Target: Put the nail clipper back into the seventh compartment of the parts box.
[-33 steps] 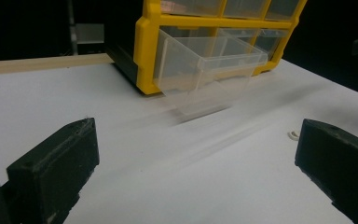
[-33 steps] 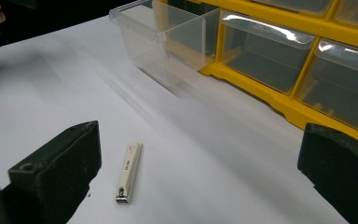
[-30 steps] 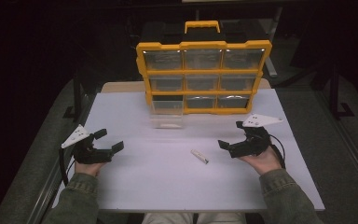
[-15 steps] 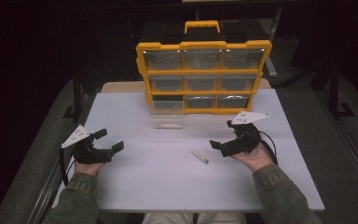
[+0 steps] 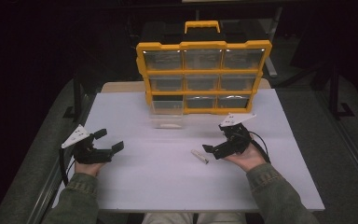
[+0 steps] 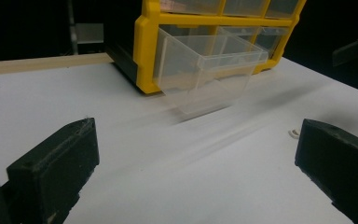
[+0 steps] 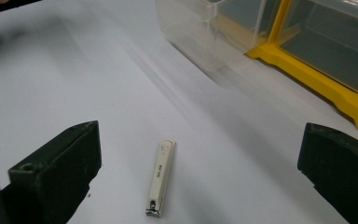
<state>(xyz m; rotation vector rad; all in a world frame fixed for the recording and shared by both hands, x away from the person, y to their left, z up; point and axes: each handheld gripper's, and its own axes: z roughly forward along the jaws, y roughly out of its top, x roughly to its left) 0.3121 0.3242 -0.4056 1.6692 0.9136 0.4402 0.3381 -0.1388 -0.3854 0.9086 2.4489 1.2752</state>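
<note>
A small white nail clipper [image 5: 199,156] lies flat on the white table [image 5: 168,186], right of centre. My right gripper [image 5: 211,152] is open, its tips just right of the clipper and pointing at it. In the right gripper view the clipper [image 7: 161,179] lies between and slightly ahead of the wide-spread jaws of that gripper [image 7: 199,154], touching neither. My left gripper [image 5: 109,140] rests open at the table's left, with nothing between its jaws [image 6: 196,140]. A yellow organizer [image 5: 204,74] with clear drawers stands at the back; its bottom-left drawer [image 5: 167,112] is pulled out.
The pulled-out clear drawer [image 6: 205,70] juts over the table in front of the organizer and looks empty [image 7: 200,28]. Bare white tabletop lies between the two hands. Beyond the table edges the surroundings are dark, with metal frames on both sides.
My right gripper has moved left and slightly toward the person, closing in on the nail clipper. The left gripper and the clipper have stayed put.
</note>
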